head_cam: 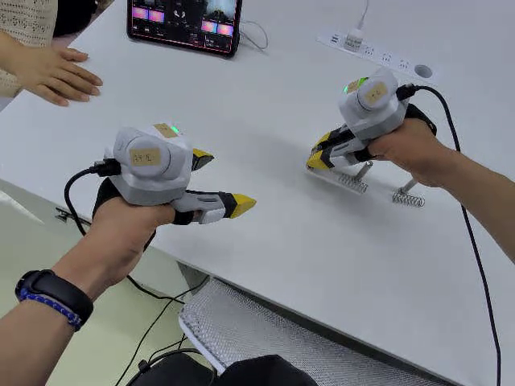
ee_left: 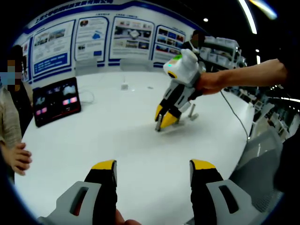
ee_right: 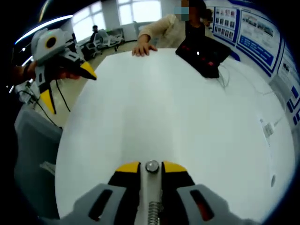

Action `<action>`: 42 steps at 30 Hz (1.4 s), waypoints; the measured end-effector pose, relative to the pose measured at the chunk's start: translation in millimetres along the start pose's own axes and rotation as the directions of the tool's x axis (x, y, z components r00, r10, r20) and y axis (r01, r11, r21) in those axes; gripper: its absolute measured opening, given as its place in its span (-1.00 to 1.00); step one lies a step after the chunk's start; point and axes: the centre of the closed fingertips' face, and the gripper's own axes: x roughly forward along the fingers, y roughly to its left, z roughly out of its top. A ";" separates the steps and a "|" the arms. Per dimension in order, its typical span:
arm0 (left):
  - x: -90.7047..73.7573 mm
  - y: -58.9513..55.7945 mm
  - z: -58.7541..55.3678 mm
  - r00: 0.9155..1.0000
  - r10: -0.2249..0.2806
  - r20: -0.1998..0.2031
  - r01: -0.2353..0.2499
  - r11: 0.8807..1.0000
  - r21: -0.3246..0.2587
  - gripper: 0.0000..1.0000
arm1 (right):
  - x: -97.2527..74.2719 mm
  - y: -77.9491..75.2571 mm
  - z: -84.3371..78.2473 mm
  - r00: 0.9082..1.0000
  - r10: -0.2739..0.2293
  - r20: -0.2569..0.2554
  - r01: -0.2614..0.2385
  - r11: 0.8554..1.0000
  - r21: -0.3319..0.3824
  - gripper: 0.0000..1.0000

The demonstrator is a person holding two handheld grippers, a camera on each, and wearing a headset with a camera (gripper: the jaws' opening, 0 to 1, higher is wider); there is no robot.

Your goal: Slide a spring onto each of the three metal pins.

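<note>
A pin (ee_right: 151,165) is sitting between the jaws of the right gripper (ee_right: 151,168), its round head showing just past the yellow tips. A spring (ee_right: 152,210) is showing on the shaft below the head. The jaws are standing narrow, pinching that pin.

In the head view the right gripper (head_cam: 319,159) is pointing down with its tips at the table (head_cam: 306,257). Just beside it, under the hand holding it, a second spring (head_cam: 352,183) and a third spring (head_cam: 408,199) are lying on the table. A tilted second pin (head_cam: 364,170) and third pin (head_cam: 409,186) are rising from their ends – whether these are threaded through, I cannot tell.

The left gripper (head_cam: 223,182) is hovering well apart, over the near edge – jaws wide, gripping nothing. A tablet (head_cam: 183,20), a power strip (head_cam: 378,52) and another person's hand (head_cam: 52,72) are lying along the far side.
</note>
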 end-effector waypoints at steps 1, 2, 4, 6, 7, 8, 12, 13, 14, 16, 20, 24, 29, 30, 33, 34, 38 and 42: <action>0.1 -0.2 0.3 1.000 0.000 0.000 0.000 1.000 0.001 0.28 | -0.8 0.5 -0.1 1.000 -0.002 0.002 0.002 1.000 0.004 -0.58; 0.1 -0.7 0.8 1.000 -0.001 0.000 0.001 1.000 0.002 0.28 | -2.6 1.3 -0.4 1.000 -0.005 0.004 0.005 1.000 0.011 -0.54; 0.4 -2.0 1.7 1.000 -0.003 0.001 0.003 1.000 0.005 0.28 | -6.8 2.5 -0.8 1.000 -0.016 0.005 0.016 1.000 0.005 -0.50; 0.8 -2.5 2.5 1.000 -0.003 0.001 0.003 1.000 0.007 0.28 | -10.7 2.0 -0.6 1.000 -0.027 0.007 0.027 1.000 0.005 -0.45; 1.2 -2.9 3.3 1.000 -0.004 0.002 0.004 1.000 0.006 0.28 | -14.2 2.2 -0.3 0.999 -0.031 0.011 0.031 0.999 0.011 -0.43; 1.5 -3.1 3.9 1.000 -0.005 0.003 0.005 1.000 0.005 0.28 | -16.7 2.0 -0.2 0.999 -0.034 0.015 0.034 0.999 0.016 -0.42; 3.8 -5.2 7.0 1.000 -0.010 0.004 0.010 1.000 0.010 0.28 | -29.6 1.8 2.0 0.998 -0.055 0.042 0.053 0.998 0.043 -0.34; 4.2 -5.8 7.8 1.000 -0.011 0.004 0.011 1.000 0.011 0.29 | -32.2 1.9 2.9 0.997 -0.059 0.050 0.057 0.997 0.050 -0.33; 4.5 -5.4 8.3 1.000 -0.013 0.005 0.013 1.000 0.015 0.29 | -34.3 1.6 3.0 0.996 -0.061 0.063 0.058 0.996 0.061 -0.31; 5.1 -5.2 9.1 1.000 -0.015 0.006 0.014 1.000 0.016 0.29 | -34.6 -1.1 0.4 0.995 -0.065 0.072 0.060 0.996 0.073 -0.27; 7.0 -4.4 10.1 1.000 -0.018 0.006 0.018 1.000 0.020 0.29 | -43.4 1.3 5.1 0.991 -0.082 0.102 0.072 0.993 0.098 -0.19; 7.6 -5.3 10.5 1.000 -0.022 0.006 0.021 0.999 0.024 0.29 | -49.1 4.1 9.2 0.987 -0.093 0.133 0.077 0.990 0.122 -0.15; 9.7 -5.9 11.0 1.000 -0.024 0.003 0.024 0.999 0.028 0.29 | -55.2 9.0 9.9 0.982 -0.111 0.156 0.088 0.985 0.147 -0.09; 10.2 -5.9 11.8 1.000 -0.025 0.003 0.025 0.999 0.029 0.29 | -56.2 10.4 9.9 0.981 -0.111 0.161 0.087 0.985 0.151 -0.07; 10.3 -6.3 14.3 1.000 -0.024 0.008 0.023 0.999 0.031 0.30 | -59.9 10.4 7.7 0.977 -0.125 0.171 0.097 0.982 0.164 -0.03; 10.5 -6.5 15.4 1.000 -0.023 0.009 0.022 0.999 0.031 0.30 | -61.8 11.1 7.1 0.975 -0.132 0.178 0.101 0.980 0.173 -0.02; 11.1 -8.1 17.1 1.000 -0.023 0.011 0.023 0.999 0.029 0.30 | -66.4 14.3 5.7 0.968 -0.143 0.206 0.099 0.972 0.212 0.02; 11.6 -10.1 18.3 1.000 -0.024 0.012 0.024 0.999 0.031 0.30 | -72.8 14.0 2.7 0.959 -0.167 0.229 0.108 0.963 0.248 0.05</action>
